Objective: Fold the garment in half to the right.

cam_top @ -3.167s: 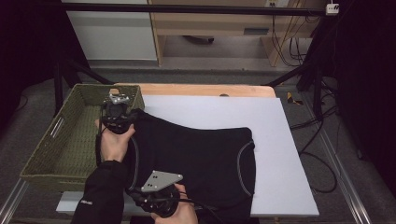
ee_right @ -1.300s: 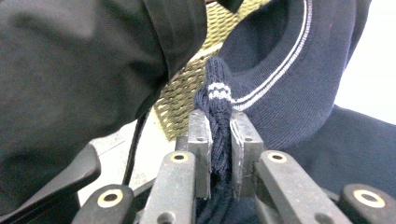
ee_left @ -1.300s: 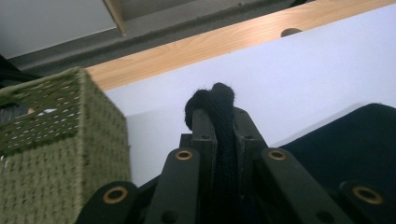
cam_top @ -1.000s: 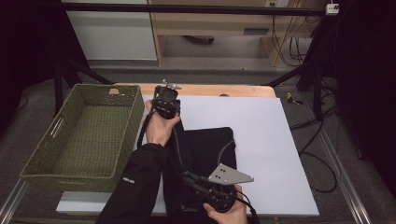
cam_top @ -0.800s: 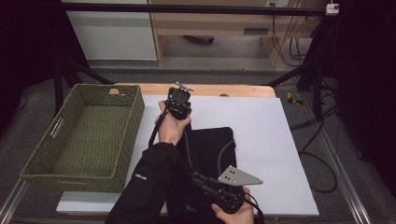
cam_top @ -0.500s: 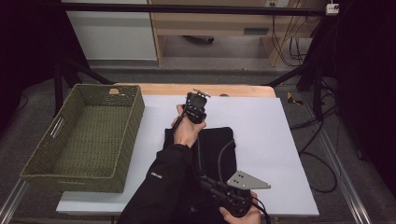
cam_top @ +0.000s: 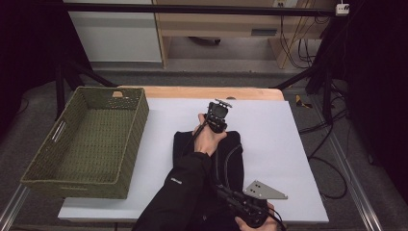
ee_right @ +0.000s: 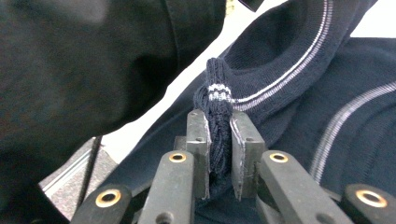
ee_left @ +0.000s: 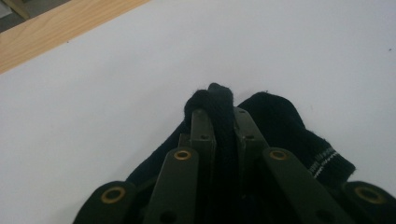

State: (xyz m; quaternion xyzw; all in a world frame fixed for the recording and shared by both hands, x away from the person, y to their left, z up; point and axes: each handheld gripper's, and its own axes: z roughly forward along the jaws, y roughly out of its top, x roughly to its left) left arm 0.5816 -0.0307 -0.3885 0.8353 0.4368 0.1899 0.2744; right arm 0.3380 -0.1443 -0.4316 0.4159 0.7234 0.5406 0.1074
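Observation:
A dark navy knit garment (cam_top: 234,153) with thin pale stripes lies folded into a narrow strip on the white table (cam_top: 274,130). At its far end my left gripper (cam_top: 215,126) points down at the table, shut on a bunched fold of the garment (ee_left: 280,123); the fabric sticks up between the pads of this gripper (ee_left: 220,114). At the near edge my right gripper (cam_top: 223,192) is shut on a striped rib edge of the garment (ee_right: 289,88), pinched between its pads (ee_right: 219,127). A dark sleeve crosses over the garment's left part.
A green woven basket (cam_top: 132,144) stands on the table's left side, its inside bare. A wooden strip (cam_top: 192,92) runs along the table's far edge. Cables (cam_top: 332,144) hang off the right side. White tabletop lies open right of the garment.
Both hands have carried the garment's left side rightward over the rest and come lower. The left gripper went from near the basket to mid-table. The cloth is now a narrow strip.

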